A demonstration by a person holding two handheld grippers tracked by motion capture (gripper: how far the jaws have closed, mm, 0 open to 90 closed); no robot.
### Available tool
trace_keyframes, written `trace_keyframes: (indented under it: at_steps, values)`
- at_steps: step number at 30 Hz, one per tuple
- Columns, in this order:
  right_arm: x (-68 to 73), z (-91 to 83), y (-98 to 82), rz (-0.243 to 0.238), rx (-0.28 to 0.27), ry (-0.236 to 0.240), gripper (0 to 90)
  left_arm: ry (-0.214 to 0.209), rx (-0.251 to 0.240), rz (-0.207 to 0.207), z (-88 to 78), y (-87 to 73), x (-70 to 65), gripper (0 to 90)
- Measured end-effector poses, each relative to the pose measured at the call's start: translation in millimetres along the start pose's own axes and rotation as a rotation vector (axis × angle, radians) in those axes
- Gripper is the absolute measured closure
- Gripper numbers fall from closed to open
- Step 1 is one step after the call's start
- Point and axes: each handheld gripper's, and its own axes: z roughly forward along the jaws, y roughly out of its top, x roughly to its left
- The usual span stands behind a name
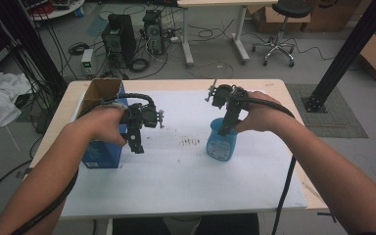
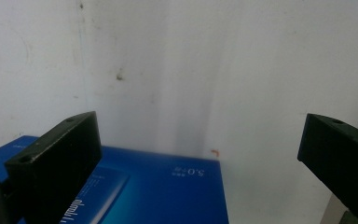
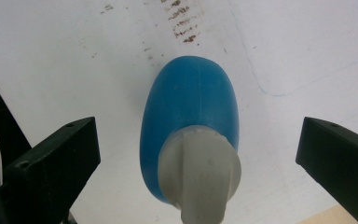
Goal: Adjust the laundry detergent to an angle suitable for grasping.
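Note:
A blue plastic bottle stands upright on the white table sheet, right of the middle. In the right gripper view I look down on the bottle and its pale grey cap. My right gripper hangs just above it, jaws wide open on either side of the cap and not touching it. A blue box with an open cardboard-brown top stands at the left. My left gripper points down beside the box's right side, open, with only the box's corner and bare sheet between its jaws.
A patch of brown smudges marks the sheet between box and bottle. The table's wooden edge runs round the sheet. Beyond it, on the floor, are computer towers, cables, a stool and a black frame post.

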Motion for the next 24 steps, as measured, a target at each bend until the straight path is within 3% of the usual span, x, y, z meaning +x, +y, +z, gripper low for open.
trace_keyframes:
  at_steps: [8, 18, 24]
  values:
    - [3.5, -16.3, 0.8, -0.099, -0.025, -0.001, 0.0, 0.003, -0.005, -0.002, -0.4, 1.3, 0.8, 0.1]
    - [17.4, -34.0, 2.6, -0.262, -0.059, 0.043, 0.0, 0.003, -0.003, 0.001, -0.7, 3.5, 2.3, 0.1]
    - [24.3, -36.7, 4.2, -0.324, -0.068, 0.064, 0.0, 0.006, -0.001, 0.003, -0.8, 5.4, 2.4, 0.1]
